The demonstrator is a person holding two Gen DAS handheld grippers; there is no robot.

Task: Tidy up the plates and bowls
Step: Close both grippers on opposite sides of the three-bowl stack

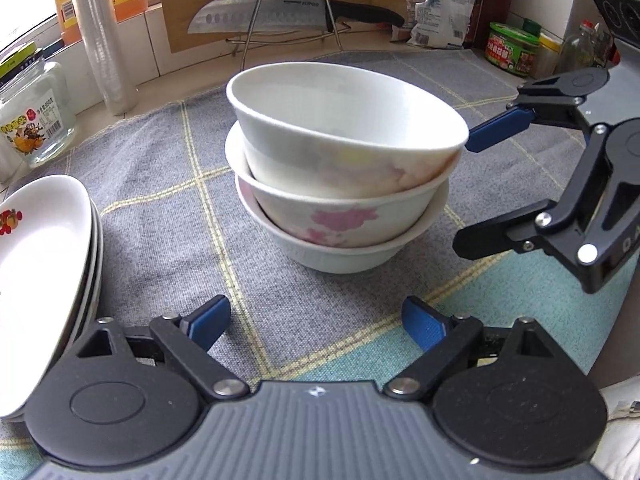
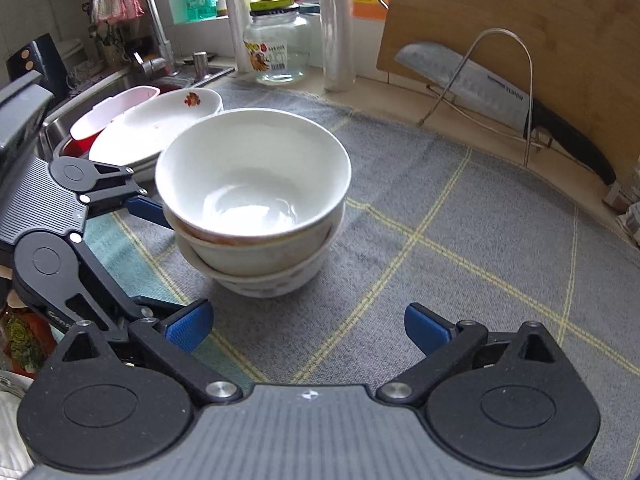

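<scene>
A grey cloth [image 1: 168, 184] with pale yellow checks covers the counter under both grippers, and everything of the task rests on it. The stack of three bowls [image 1: 340, 184] stands straight ahead of the left gripper [image 1: 316, 324], just beyond its blue fingertips and centred on the gap between them; the bowls are nested, the top one tilted so that its rim leans toward the right gripper [image 1: 468, 192], and the two lower ones carry pink flower prints. Seen from the right gripper [image 2: 308, 328], the same stack of three bowls [image 2: 256, 204] lies ahead and a little to the left of its fingertips, apart from them, with the left gripper [image 2: 168, 260] reaching in from the left side so that its far blue fingertip stands just beside the bowl walls. The stack of plates [image 1: 44, 256] sits close to the left of the left gripper, right beside its left finger, the top plate white with a small red fruit mark; from the right gripper it lies beyond the bowls, to the far left, near the sink [image 2: 80, 108]. The left gripper's jaws stand spread with nothing between them. The right gripper's jaws are fully spread too, its upper blue pad just beside the top bowl's rim, gripping nothing
</scene>
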